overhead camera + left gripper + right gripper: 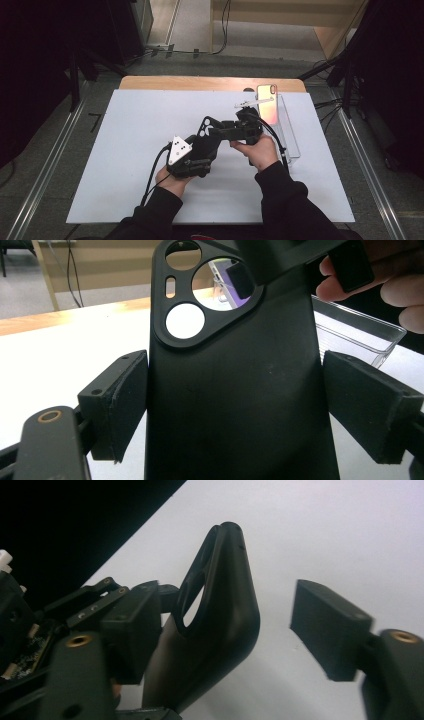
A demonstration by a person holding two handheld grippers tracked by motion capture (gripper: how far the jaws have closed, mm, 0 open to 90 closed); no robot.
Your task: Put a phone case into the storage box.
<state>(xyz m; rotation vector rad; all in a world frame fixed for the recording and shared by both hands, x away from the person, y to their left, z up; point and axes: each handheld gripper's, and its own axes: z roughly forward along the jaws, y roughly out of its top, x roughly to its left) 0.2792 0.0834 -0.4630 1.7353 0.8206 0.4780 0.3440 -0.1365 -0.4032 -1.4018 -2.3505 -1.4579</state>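
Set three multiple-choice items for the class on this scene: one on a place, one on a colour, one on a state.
1. Where does the phone stand?
A. In the clear holder at the mat's far right
B. Flat at the mat's near left
C. Between a gripper's jaws

2. What colour is the phone case?
A. White
B. Black
C. Red

3. How do the jaws of the right gripper stand?
A. Shut on the phone
B. Open around the case's top end
C. Shut with nothing between them

Answers: 1 A, the high view shows the phone upright in the holder. 2 B, both gripper views show the case black. 3 B, one pad stands clear of the case.
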